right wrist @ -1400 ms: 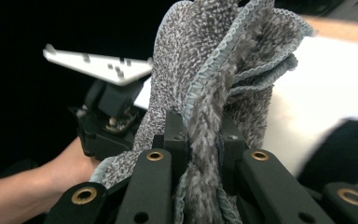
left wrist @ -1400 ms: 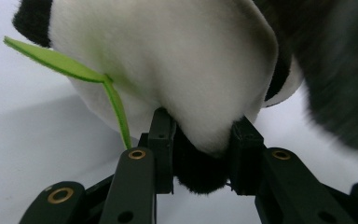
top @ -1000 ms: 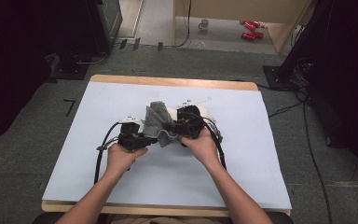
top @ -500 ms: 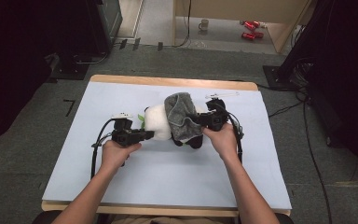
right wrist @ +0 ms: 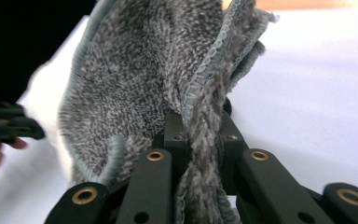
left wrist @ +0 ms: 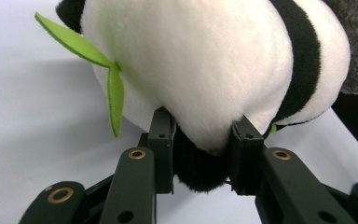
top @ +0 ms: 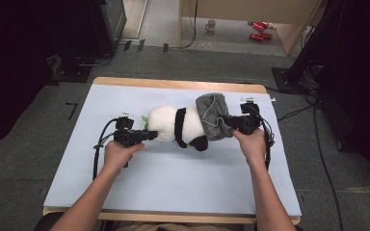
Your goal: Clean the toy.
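A black and white plush panda [top: 173, 126] with a green felt leaf [left wrist: 109, 81] lies stretched across the pale blue mat [top: 173, 178]. My left gripper [top: 147, 136] is shut on the panda's left end; in the left gripper view both jaws pinch white and black plush [left wrist: 200, 149]. A grey towel [top: 212, 115] drapes over the panda's right end. My right gripper [top: 229, 125] is shut on a bunched fold of that towel [right wrist: 200, 135], which fills the gap between its jaws. The panda's right end is hidden under the towel.
The mat covers a wooden table [top: 173, 84] whose far edge shows. Beyond it on the floor stand a mug [top: 211, 25] and red objects [top: 257, 30]. Cables [top: 99, 149] trail from both grippers. Dark equipment stands at both sides.
The hands have drawn apart, the right one going far to the right with the towel. The towel has slid off most of the panda, which now lies stretched and uncovered between the grippers.
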{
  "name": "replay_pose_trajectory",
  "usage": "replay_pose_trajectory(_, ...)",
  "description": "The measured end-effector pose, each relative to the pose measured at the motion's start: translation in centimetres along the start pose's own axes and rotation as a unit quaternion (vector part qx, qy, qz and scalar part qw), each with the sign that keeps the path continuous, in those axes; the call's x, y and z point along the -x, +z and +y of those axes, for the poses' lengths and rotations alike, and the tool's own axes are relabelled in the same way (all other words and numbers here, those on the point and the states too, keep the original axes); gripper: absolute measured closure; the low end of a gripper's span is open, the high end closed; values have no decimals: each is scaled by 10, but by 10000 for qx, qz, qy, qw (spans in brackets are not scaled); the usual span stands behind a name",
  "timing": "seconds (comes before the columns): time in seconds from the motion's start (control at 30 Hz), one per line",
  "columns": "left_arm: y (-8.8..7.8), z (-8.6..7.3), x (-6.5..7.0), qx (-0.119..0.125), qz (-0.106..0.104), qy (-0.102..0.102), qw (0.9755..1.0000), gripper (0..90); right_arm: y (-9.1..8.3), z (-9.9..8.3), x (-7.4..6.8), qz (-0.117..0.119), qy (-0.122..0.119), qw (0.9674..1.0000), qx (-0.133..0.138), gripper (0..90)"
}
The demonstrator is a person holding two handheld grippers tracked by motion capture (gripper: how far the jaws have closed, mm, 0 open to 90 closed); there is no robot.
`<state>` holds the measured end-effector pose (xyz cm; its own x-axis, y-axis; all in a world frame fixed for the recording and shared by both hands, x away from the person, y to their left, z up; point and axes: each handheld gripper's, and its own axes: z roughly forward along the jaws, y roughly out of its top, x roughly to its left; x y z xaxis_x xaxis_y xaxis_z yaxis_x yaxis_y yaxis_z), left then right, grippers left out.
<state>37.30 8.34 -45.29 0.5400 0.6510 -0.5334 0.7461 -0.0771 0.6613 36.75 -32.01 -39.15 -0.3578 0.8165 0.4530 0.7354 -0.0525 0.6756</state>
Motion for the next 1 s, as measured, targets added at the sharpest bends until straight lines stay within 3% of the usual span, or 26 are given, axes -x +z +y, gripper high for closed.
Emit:
replay_pose_trajectory(0.13, 0, 1, 0, 12, -29, -44, 10000, 678, -14, 7, -11, 198, -99, 9996, 187, 799)
replay_pose_trajectory(0.27, 0, 0, 3, 44, -59, -108, 9999, 678, -24, 14, -35, 459, -334, 9978, 338, 799)
replay_pose_trajectory(0.5, 1, -2, 9, 26, -75, -90, 9999, 678, -24, 18, -87, 1075, -858, 9897, 405, 799)
replay_pose_trajectory(0.63, 0, -4, 14, 17, -100, -71, 9999, 677, -9, 13, -109, 1257, -1138, 9853, 221, 799)
replay_pose_trajectory(0.77, 0, -6, 20, 2, -103, -54, 9999, 675, 14, 5, -122, 1324, -1265, 9831, -51, 799)
replay_pose_trajectory(0.9, 0, -8, 24, 30, -119, -94, 9999, 674, 41, -5, -125, 1324, -1296, 9821, -346, 799)
replay_pose_trajectory(1.0, 0, -10, 25, 47, -153, -173, 9997, 674, 62, -15, -120, 1162, -1290, 9831, -578, 799)
